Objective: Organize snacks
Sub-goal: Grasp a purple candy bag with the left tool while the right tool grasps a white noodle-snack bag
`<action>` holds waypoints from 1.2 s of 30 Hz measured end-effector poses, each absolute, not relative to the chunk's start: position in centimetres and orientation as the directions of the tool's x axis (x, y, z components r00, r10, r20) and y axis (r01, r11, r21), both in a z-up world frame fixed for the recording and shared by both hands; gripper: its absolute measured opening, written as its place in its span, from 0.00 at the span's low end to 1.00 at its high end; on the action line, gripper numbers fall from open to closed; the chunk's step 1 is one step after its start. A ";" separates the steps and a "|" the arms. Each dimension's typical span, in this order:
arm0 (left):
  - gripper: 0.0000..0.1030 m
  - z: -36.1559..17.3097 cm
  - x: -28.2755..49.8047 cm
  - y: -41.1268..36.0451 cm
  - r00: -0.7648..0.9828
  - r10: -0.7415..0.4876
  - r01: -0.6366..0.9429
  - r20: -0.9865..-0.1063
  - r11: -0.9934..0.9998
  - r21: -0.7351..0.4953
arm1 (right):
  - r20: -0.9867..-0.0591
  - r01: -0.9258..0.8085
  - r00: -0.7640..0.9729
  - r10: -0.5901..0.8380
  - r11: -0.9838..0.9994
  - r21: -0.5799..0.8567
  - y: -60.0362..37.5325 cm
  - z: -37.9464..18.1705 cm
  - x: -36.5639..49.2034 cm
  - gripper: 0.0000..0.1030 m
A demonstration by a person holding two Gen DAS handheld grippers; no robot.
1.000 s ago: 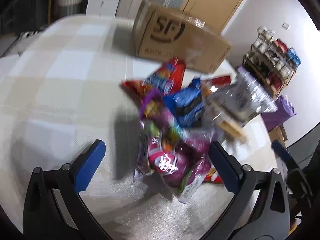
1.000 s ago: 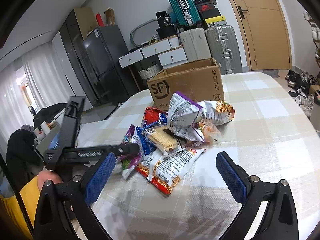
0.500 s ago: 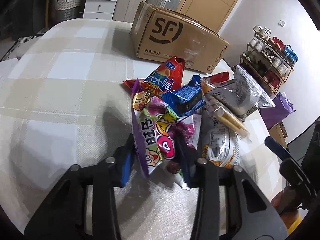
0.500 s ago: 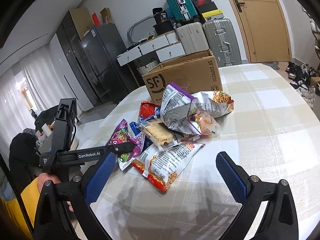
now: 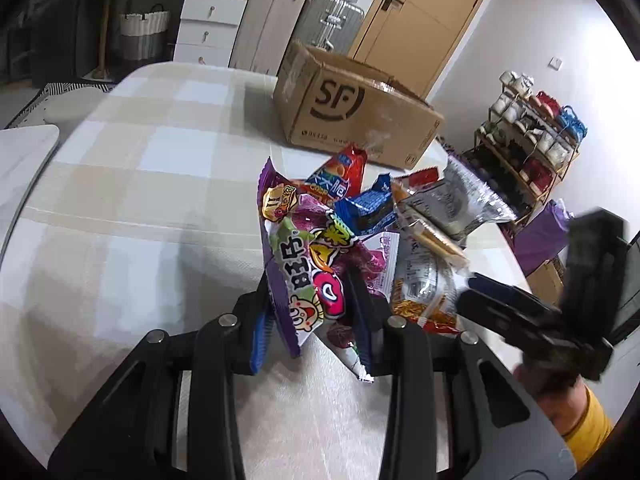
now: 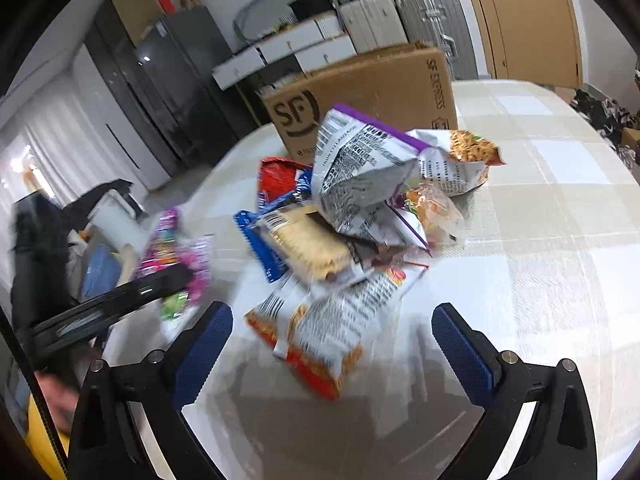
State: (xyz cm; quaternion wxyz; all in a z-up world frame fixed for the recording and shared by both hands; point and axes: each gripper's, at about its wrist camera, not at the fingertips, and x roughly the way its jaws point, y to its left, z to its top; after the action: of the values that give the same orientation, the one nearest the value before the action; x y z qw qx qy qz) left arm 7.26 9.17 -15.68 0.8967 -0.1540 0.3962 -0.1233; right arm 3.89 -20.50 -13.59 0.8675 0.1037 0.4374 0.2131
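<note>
My left gripper (image 5: 312, 312) is shut on a purple candy bag (image 5: 304, 256) and holds it upright at the near edge of the snack pile. The same bag shows blurred in the right wrist view (image 6: 176, 256). My right gripper (image 6: 332, 344) is open and empty, its fingers either side of a red and white noodle snack bag (image 6: 332, 324) lying flat on the table. The pile holds a blue biscuit pack (image 5: 366, 208), a cracker pack (image 6: 308, 244), a large silver bag with a purple edge (image 6: 360, 172) and a red bag (image 5: 340, 180).
An open SF cardboard box (image 5: 352, 116) stands behind the pile, also in the right wrist view (image 6: 360, 96). The round table has a checked cloth (image 5: 132, 184). Suitcases, drawers and a door are beyond it; a shelf (image 5: 532, 140) stands at the right.
My left gripper closed on the purple candy bag and raised it upright. My right gripper moved forward and down toward the noodle snack bag, still open.
</note>
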 end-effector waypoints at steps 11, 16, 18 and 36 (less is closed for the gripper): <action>0.30 -13.4 2.7 12.7 0.703 -0.346 0.102 -0.621 0.913 -0.394 | -0.804 -0.225 0.504 0.316 0.947 0.231 -16.5 -14.5 6.5 0.79; 0.30 -13.4 2.0 12.7 0.703 -0.357 0.100 -0.615 0.906 -0.411 | -0.819 -0.238 0.497 0.287 0.953 0.189 -16.2 -14.5 5.9 0.65; 0.30 -13.1 1.7 12.8 0.707 -0.359 0.102 -0.609 0.905 -0.414 | -0.820 -0.245 0.491 0.295 0.950 0.195 -16.4 -14.5 5.3 0.64; 0.30 -10.2 -2.1 11.1 0.726 -0.367 0.146 -0.582 0.909 -0.391 | -0.719 -0.240 0.497 0.487 0.873 0.425 -23.4 -12.0 -1.9 0.53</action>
State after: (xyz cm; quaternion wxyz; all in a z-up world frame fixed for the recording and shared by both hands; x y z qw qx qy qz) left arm -2.11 11.10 -10.25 0.9148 -0.1613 0.3426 -0.1404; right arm -1.88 -23.39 -11.98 0.8543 0.1357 0.4544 0.2126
